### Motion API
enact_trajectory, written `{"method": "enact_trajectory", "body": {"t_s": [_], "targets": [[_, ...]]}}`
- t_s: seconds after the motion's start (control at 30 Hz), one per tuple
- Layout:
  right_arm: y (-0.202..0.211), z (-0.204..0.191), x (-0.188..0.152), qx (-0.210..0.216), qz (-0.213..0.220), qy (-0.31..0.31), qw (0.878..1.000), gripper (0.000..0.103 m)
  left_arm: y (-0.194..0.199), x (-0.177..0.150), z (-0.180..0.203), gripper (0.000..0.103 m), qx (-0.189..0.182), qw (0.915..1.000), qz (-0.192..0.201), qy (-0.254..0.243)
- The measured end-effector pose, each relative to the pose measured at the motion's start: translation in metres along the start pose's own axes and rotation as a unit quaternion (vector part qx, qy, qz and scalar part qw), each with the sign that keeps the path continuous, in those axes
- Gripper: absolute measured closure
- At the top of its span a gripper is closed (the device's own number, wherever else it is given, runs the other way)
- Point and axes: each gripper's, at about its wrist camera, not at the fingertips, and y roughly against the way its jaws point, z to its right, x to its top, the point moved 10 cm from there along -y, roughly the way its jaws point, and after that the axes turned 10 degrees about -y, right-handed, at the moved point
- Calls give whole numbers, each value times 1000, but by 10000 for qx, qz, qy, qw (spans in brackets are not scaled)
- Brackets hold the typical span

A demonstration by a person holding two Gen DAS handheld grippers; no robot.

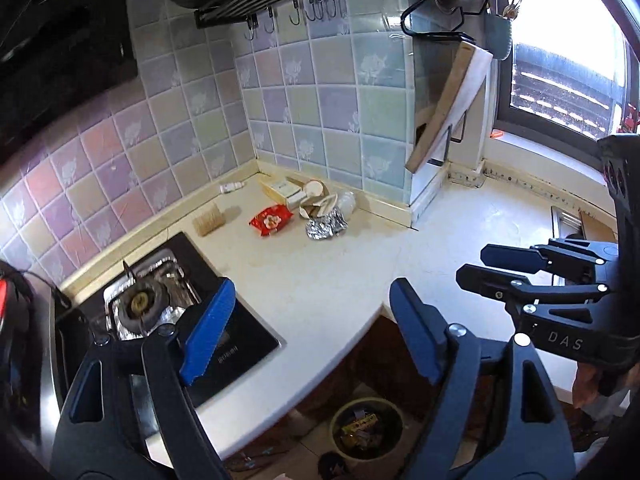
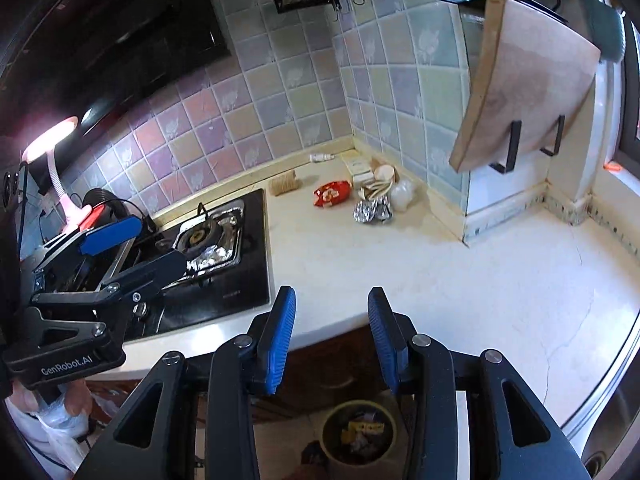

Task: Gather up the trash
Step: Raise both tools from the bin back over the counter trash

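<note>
Holding both your grippers, left and right, agape and empty above the counter edge, you face trash (red packet, foil) in its far corner.

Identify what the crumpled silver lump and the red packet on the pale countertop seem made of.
Crumpled silver lump: likely aluminium foil, going by its mirror-bright, sharply creased facets. Red packet: probably thin glossy plastic film, printed, with a wrinkled sheen. Pale countertop: smooth, stone-like, exact material unclear.

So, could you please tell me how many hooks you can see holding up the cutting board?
2 black hooks, one under the cutting board's lower edge on the left, the other to its right.
</note>
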Motion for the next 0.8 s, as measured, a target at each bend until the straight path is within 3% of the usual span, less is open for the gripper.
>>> {"method": "enact_trajectory", "body": {"t_s": [0.13,0.4,0.57,0.8], "targets": [[-33,-3,33,-110,24,-98,9999,54,-42,20,-25,25,-178,9996,-109,-202],[-140,17,85,-513,-299,-661,9960,51,-169,39,-74,25,-898,9930,-618,-457],[-217,33,98,-663,-632,-1170,9889,51,-253,40,-99,25,-1311,9855,-1008,-388],[-309,53,99,-676,-869,-1840,9767,51,-348,36,-122,25,-1562,9770,-1377,-468]]}}
